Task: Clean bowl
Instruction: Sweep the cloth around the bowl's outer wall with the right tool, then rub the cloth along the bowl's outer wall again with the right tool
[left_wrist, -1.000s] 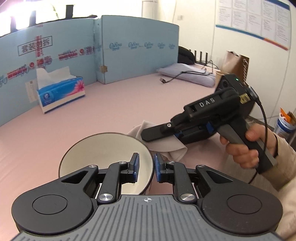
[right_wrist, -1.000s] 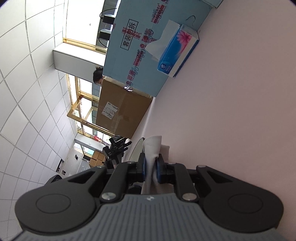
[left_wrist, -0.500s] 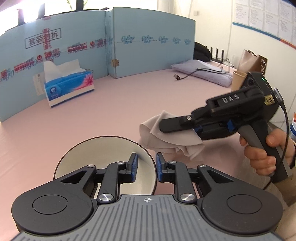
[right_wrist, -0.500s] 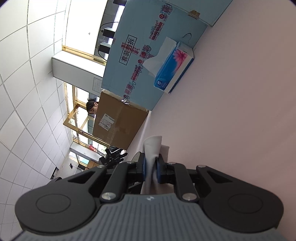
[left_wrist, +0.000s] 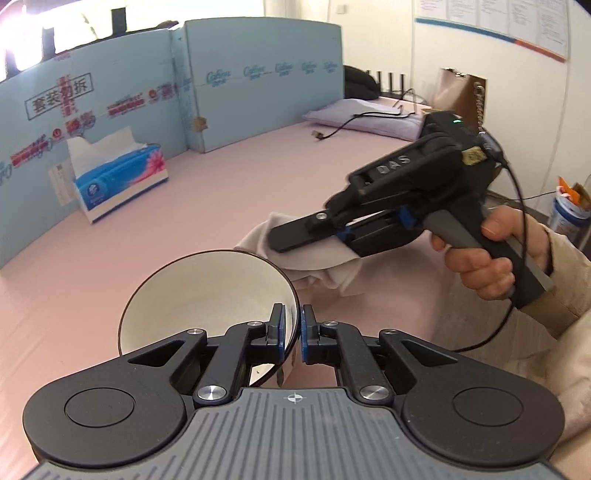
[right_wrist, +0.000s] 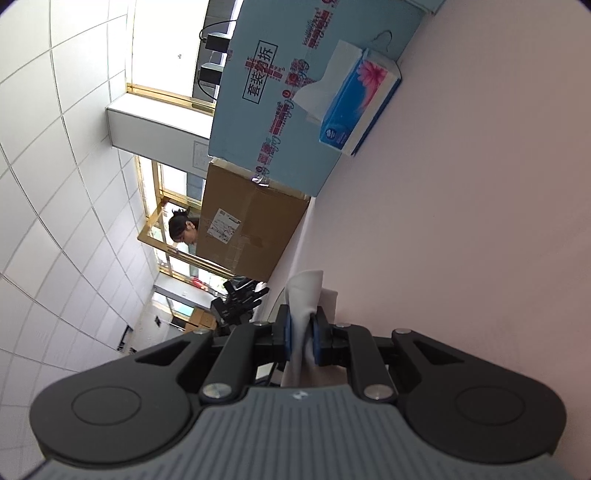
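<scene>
Your left tongs (left_wrist: 291, 334) pinch the rim of the white bowl (left_wrist: 207, 291), tilted above the pink worktop (left_wrist: 221, 192); your right tongs (right_wrist: 302, 334) pinch the beige cloth (right_wrist: 301, 314).

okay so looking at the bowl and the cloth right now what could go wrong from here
1. The left hand-held gripper pinches only the thin rim of the tilted bowl; wiping pressure could twist it loose.
2. The right hand-held gripper holds the cloth by a fold, so it could slip out mid-wipe.
</scene>
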